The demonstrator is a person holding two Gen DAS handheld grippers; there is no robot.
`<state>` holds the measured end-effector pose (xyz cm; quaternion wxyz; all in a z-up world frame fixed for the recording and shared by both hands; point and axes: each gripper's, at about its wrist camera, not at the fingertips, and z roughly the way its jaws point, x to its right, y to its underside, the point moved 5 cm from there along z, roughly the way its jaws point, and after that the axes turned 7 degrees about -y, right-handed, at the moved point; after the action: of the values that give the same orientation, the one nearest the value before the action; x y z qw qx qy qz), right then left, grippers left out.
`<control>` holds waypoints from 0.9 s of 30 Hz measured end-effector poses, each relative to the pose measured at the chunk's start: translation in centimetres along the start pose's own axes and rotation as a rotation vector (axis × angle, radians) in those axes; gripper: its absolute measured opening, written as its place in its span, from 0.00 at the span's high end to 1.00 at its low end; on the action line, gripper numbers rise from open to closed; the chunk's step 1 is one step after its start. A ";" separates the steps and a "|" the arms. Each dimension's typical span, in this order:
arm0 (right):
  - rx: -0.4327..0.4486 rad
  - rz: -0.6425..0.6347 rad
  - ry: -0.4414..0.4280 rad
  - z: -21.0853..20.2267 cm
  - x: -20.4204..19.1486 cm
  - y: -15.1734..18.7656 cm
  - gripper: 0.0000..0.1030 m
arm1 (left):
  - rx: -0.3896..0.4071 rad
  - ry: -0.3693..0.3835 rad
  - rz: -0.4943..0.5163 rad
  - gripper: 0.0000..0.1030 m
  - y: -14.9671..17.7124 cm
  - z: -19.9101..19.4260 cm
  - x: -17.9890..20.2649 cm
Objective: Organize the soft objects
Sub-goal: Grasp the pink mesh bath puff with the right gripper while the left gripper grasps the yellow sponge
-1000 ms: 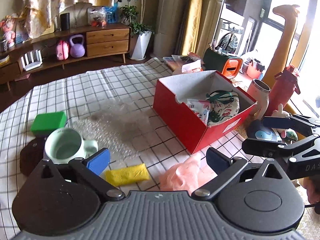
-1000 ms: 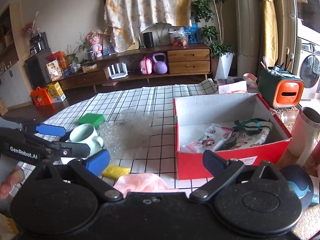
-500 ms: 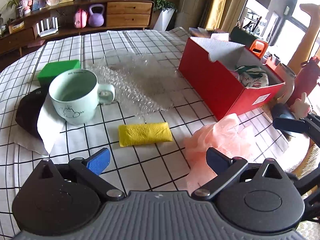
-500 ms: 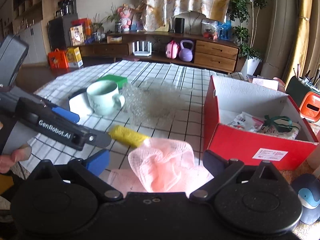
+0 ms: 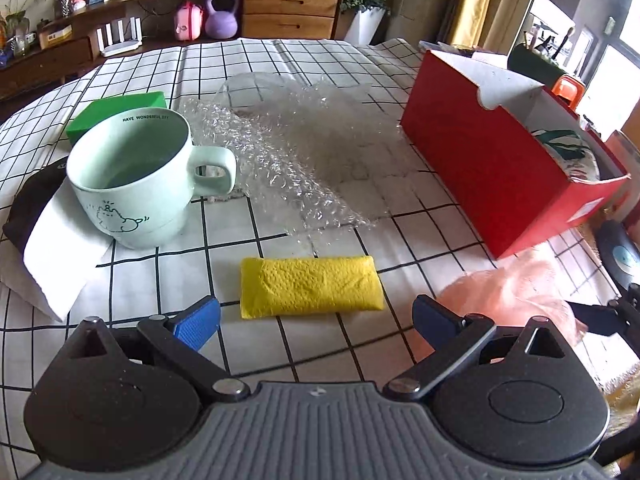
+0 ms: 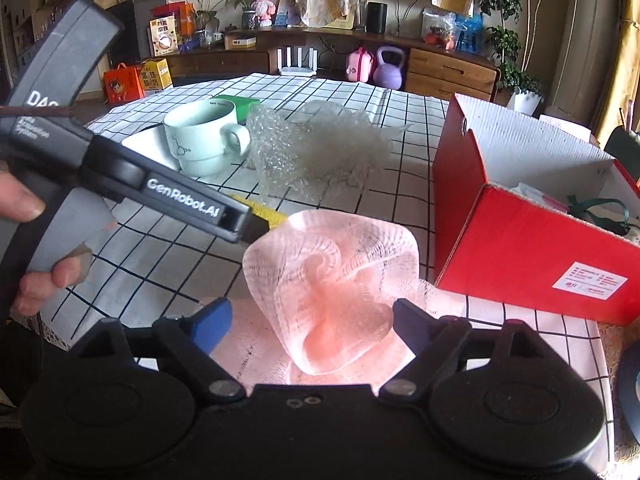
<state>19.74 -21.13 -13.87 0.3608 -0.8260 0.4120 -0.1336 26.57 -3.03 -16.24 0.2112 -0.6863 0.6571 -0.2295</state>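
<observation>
A yellow sponge (image 5: 310, 286) lies flat on the checked tablecloth just ahead of my open left gripper (image 5: 316, 322), between its blue fingertips. A pink mesh bath pouf (image 6: 332, 276) sits between the fingertips of my open right gripper (image 6: 310, 326); it also shows in the left wrist view (image 5: 516, 292). The red cardboard box (image 5: 492, 164) stands to the right with printed fabric items inside. A sheet of bubble wrap (image 5: 304, 152) lies crumpled in the middle.
A mint-green mug (image 5: 136, 176) stands on a white cloth (image 5: 56, 256) at the left, with a green block (image 5: 120, 110) behind it. The left gripper's body (image 6: 120, 172) crosses the right wrist view. A sideboard stands beyond the table.
Both grippers have dropped lower and closer to the table. The left one now frames the yellow sponge, the right one now frames the pink pouf. Nothing has been gripped.
</observation>
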 end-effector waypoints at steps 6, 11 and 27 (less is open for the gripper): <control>-0.010 0.011 -0.019 0.6 0.6 0.3 0.16 | -0.006 -0.032 0.029 0.00 -0.2 2.0 1.1; -0.018 0.015 -0.033 0.7 0.8 0.6 0.17 | -0.009 -0.060 0.004 0.00 -0.2 3.3 0.8; -0.037 -0.001 -0.009 1.6 1.2 0.9 0.35 | 0.062 -0.132 0.055 0.07 0.0 3.5 1.7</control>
<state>20.82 -21.63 -15.70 0.3472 -0.8332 0.4125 -0.1226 28.64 -4.80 -19.00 0.2816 -0.6747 0.6528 -0.1981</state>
